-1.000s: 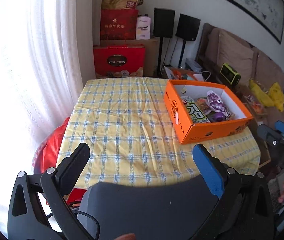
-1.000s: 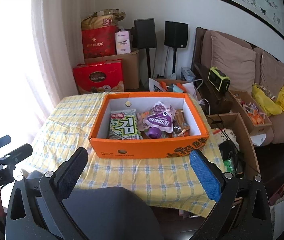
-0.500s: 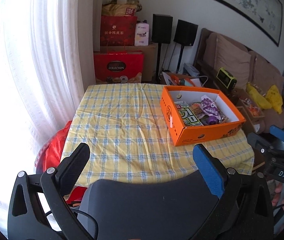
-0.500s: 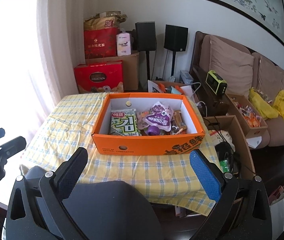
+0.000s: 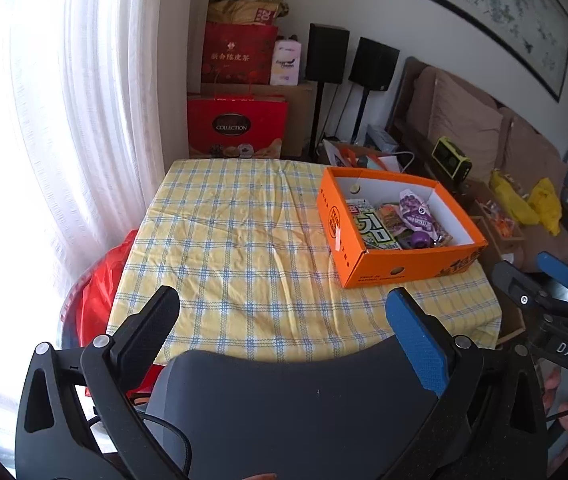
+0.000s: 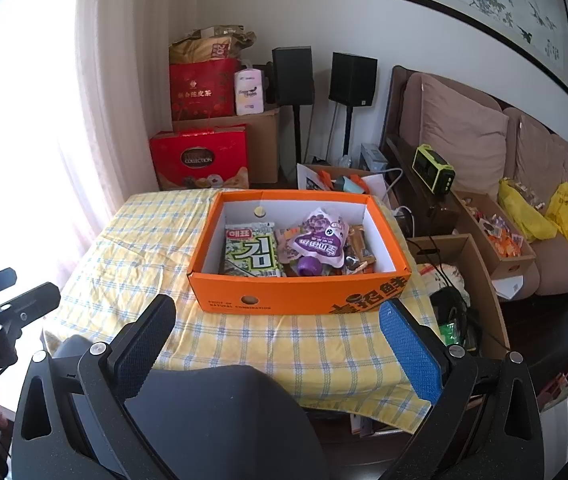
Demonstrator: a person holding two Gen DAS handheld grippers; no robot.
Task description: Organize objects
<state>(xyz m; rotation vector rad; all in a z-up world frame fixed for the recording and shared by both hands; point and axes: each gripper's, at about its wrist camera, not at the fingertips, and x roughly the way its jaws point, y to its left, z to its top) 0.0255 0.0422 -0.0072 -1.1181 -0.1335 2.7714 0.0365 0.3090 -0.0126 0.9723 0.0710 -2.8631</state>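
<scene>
An orange cardboard box [image 5: 379, 270] [image 6: 295, 300] stands on the right part of a table with a yellow checked cloth [image 5: 236, 240] [image 6: 140, 248]. Inside lie a green seaweed snack pack [image 6: 252, 254], a purple pouch [image 6: 319, 240] and other small packets. My left gripper [image 5: 284, 320] is open and empty, held back above the table's near edge. My right gripper [image 6: 280, 332] is open and empty, in front of the box's near side.
A white curtain [image 5: 84, 100] hangs on the left. Red gift boxes [image 5: 240, 128] and two black speakers [image 5: 327, 54] stand behind the table. A brown sofa [image 6: 483, 152] and open cardboard boxes [image 6: 495, 240] are on the right. A red bag [image 5: 100, 292] lies left of the table.
Both grippers have drawn back from the table; the box and table look smaller and farther away. Both stay open and empty.
</scene>
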